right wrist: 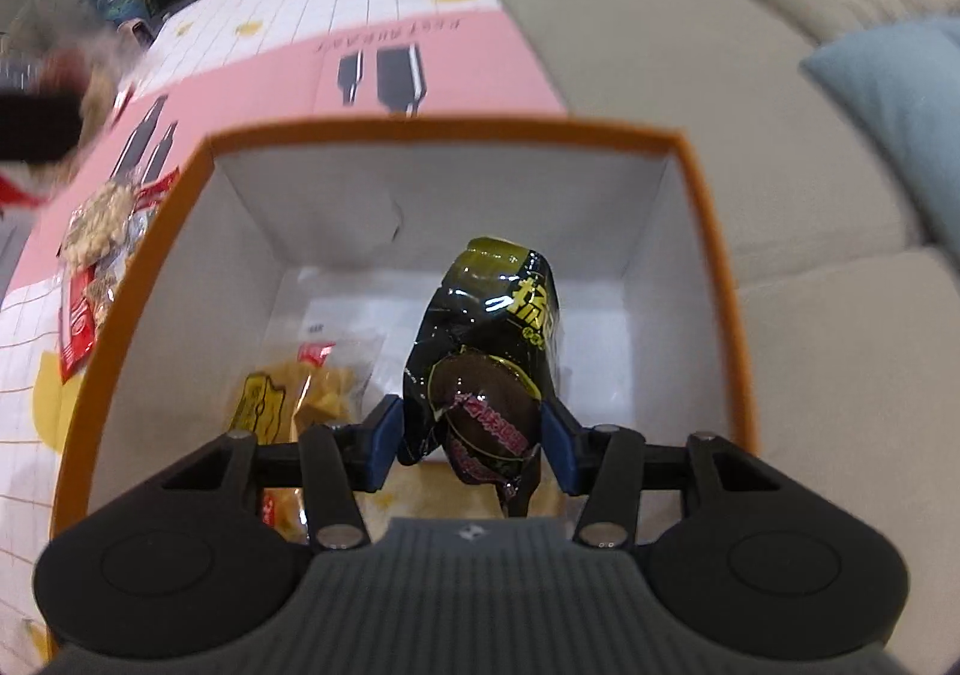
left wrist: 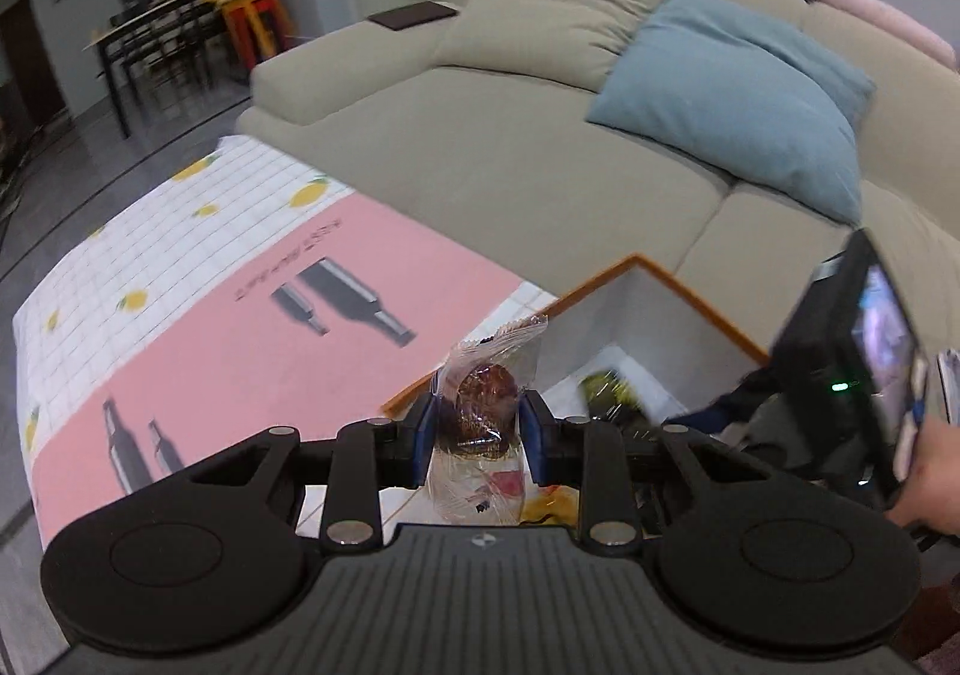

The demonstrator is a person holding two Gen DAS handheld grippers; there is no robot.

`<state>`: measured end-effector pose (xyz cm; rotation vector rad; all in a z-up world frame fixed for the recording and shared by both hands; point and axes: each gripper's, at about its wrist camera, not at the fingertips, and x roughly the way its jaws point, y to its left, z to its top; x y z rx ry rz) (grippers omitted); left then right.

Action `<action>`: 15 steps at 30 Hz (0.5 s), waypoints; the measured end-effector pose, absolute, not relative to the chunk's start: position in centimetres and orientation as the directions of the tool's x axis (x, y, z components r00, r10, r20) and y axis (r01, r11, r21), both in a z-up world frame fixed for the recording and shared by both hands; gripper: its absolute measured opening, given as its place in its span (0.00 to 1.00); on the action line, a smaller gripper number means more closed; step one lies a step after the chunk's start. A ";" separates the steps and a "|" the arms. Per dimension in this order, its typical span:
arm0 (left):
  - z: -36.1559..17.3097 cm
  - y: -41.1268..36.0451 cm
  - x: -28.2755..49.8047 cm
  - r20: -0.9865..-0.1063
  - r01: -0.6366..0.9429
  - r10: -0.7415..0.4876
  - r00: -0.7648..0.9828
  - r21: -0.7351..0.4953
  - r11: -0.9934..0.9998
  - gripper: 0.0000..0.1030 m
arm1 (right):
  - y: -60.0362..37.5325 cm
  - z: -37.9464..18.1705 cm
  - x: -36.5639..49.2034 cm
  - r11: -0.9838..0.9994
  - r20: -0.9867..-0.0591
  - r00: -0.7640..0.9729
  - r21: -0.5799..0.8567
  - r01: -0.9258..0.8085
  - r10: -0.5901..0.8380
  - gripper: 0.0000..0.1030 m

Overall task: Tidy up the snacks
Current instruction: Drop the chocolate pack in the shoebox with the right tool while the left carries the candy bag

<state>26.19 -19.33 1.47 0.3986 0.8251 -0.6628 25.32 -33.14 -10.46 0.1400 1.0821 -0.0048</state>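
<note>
Your left gripper (left wrist: 477, 435) is pinched nearly closed on a clear-wrapped brown snack (left wrist: 480, 405), the blue pads (left wrist: 422, 444) pressing both sides of the wrapper, whose crimped top sticks up above the fingers. Just beyond and to the right of it you see the orange-rimmed box (left wrist: 690, 291), and your right hand's gripper body with its small screen crowds the right edge of that view, partly covering the box. Your right gripper (right wrist: 471, 435) is closed on a glossy black snack packet (right wrist: 492, 339) with yellow lettering, held by its lower end so the packet stands up between the fingers, inside the white-walled, orange-rimmed box (right wrist: 708, 231). Below and to the left of that packet, a yellow snack bag (right wrist: 300, 399) lies on the box floor, partly hidden by your left finger. Outside the box's left wall, a bag of pale nuts with a red label (right wrist: 96, 249) lies on the pink and white tablecloth (right wrist: 420, 33), which is printed with dark bottles and lemons. Past the table's far and right sides runs a beige sofa (left wrist: 540, 147) with a blue cushion (left wrist: 738, 99), and a blurred dark shape cuts across the upper left of the right wrist view; you cannot tell what it is
</note>
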 end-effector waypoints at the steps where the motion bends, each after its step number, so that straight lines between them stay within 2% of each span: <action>1: 1.2 -19.8 26.2 -0.785 0.685 -0.382 0.487 0.072 0.725 0.32 | -33.4 -10.9 25.5 0.987 -0.888 0.451 0.142 0.081 0.091 0.49; 7: -1.7 -22.5 26.6 -0.832 0.712 -0.353 0.427 0.069 0.699 0.32 | -34.2 -11.7 25.3 0.970 -0.882 0.447 0.218 0.109 0.148 0.52; 15: -5.4 -24.6 28.2 -0.875 0.708 -0.274 0.398 0.103 0.699 0.32 | -34.1 -10.9 24.2 0.972 -0.863 0.481 0.220 0.081 0.155 0.57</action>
